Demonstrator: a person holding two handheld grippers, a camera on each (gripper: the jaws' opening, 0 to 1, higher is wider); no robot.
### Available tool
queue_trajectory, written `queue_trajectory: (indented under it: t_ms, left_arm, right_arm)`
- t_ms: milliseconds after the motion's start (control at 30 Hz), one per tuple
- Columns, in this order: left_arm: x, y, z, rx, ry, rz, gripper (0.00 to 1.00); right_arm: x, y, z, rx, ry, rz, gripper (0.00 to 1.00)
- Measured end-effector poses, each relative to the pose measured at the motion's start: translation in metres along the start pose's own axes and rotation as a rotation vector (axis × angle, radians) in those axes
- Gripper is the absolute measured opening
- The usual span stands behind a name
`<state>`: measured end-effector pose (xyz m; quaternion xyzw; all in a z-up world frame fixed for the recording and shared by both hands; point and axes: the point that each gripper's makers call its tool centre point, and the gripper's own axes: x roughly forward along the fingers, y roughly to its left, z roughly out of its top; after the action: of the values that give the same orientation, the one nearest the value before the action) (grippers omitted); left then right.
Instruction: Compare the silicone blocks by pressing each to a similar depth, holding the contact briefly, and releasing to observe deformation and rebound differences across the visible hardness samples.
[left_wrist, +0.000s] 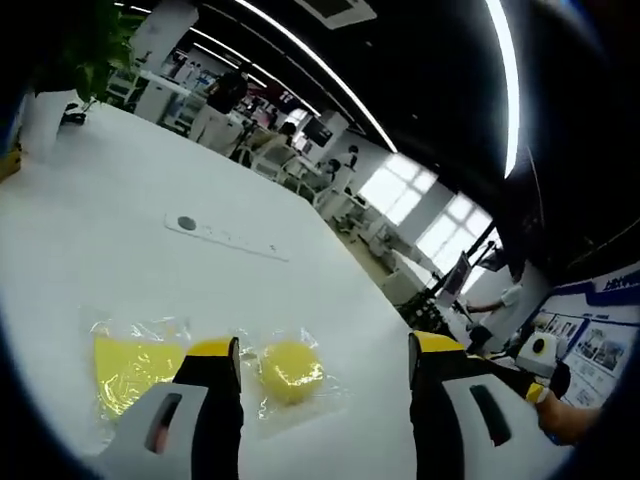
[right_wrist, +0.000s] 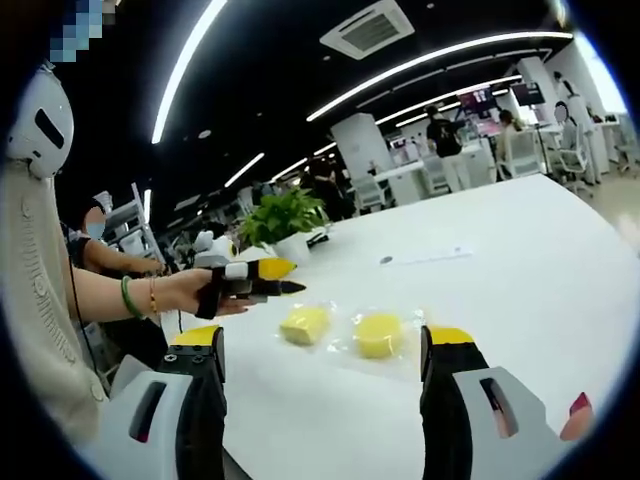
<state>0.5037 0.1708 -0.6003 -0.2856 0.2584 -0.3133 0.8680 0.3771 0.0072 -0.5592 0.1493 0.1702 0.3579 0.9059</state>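
Partly hidden behind left hand-held gripper (left_wrist: 325, 362), square silicone block (left_wrist: 135, 365), round block (left_wrist: 291, 371) visible, both hand-held grippers wide open, empty.

Two yellow silicone samples lie side by side, slightly apart, on the white surface (right_wrist: 520, 260), each in a clear, crinkled plastic wrapper. The square block (right_wrist: 304, 325) lies flat; the round block (right_wrist: 378, 334) sits beside it, undeformed.

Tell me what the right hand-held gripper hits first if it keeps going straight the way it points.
Probably the round yellow silicone block in its clear wrap, lying on the white table between the open jaws of the right hand-held gripper. Depth is uncertain; it might meet bare table short of it.
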Motion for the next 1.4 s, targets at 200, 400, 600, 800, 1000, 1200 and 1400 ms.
queue_trajectory:
  t_ms: [200, 400, 600, 800, 1000, 1200, 1400]
  left_arm:
    - [0.015, 0.014, -0.005, -0.025, 0.019, 0.019, 0.67]
    - [0.029, 0.029, -0.018, -0.049, 0.059, 0.052, 0.69]
    - [0.045, 0.039, -0.032, -0.088, 0.101, 0.059, 0.68]
    - [0.061, 0.055, -0.041, -0.184, 0.107, 0.086, 0.66]
    - [0.073, 0.063, -0.047, -0.255, 0.107, 0.103, 0.64]
    - [0.085, 0.066, -0.048, -0.306, 0.100, 0.106, 0.57]
    - [0.095, 0.067, -0.052, -0.320, 0.109, 0.116, 0.54]
  right_arm:
    - [0.001, -0.006, -0.005, 0.013, 0.008, -0.006, 0.74]
    - [0.004, -0.009, -0.008, 0.025, 0.013, -0.004, 0.74]
    - [0.006, -0.014, -0.014, 0.039, 0.025, -0.004, 0.73]
    - [0.006, -0.018, -0.019, 0.051, 0.032, -0.009, 0.73]
    - [0.006, -0.023, -0.024, 0.065, 0.040, -0.014, 0.73]
    - [0.006, -0.027, -0.028, 0.076, 0.044, -0.021, 0.72]
    - [0.007, -0.030, -0.029, 0.084, 0.042, -0.025, 0.72]
